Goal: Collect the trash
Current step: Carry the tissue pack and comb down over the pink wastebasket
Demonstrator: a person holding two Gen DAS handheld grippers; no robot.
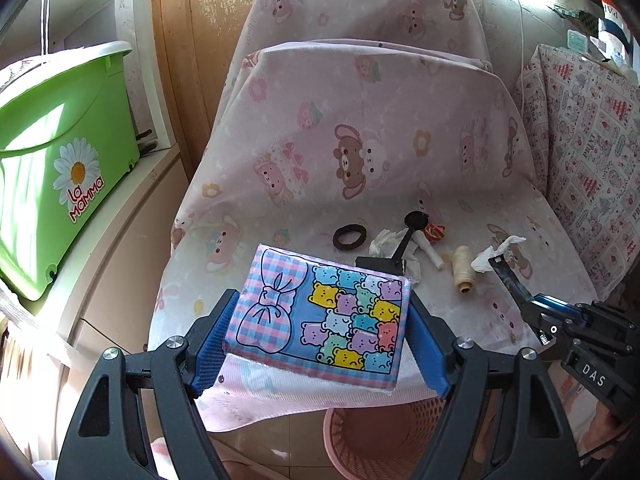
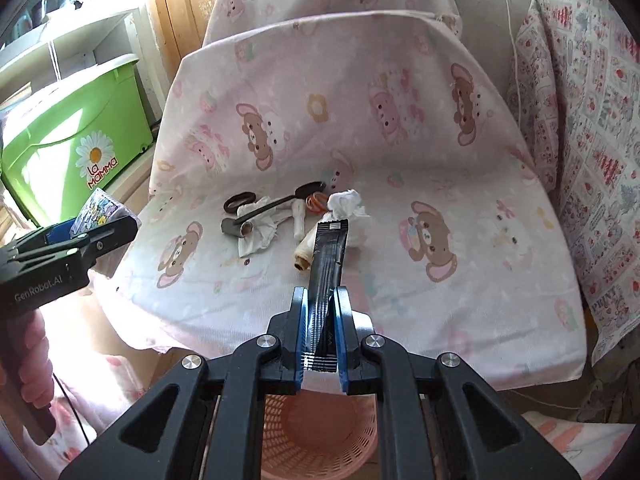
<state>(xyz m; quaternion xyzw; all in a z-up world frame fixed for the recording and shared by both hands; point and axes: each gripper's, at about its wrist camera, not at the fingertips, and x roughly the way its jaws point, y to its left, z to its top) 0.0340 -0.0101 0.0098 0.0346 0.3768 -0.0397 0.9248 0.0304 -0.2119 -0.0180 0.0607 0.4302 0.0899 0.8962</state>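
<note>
Jaws of the left gripper (image 1: 320, 320) are clamping a tissue pack (image 1: 320, 312); the right gripper (image 2: 322, 332) is pinching a black wrapper (image 2: 328, 272). Both are hovering over the pink basket (image 2: 320, 432). Crumpled tissues (image 2: 346, 202), a spool (image 2: 304, 252) and scraps are lying uncollected on the cushion (image 2: 440, 280), so most work is remaining.

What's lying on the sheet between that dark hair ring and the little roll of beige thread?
Between the hair ring and thread roll: crumpled white tissue, a black long-handled tool, a white tube and an orange wrapper. The left wrist view shows it best.
</note>
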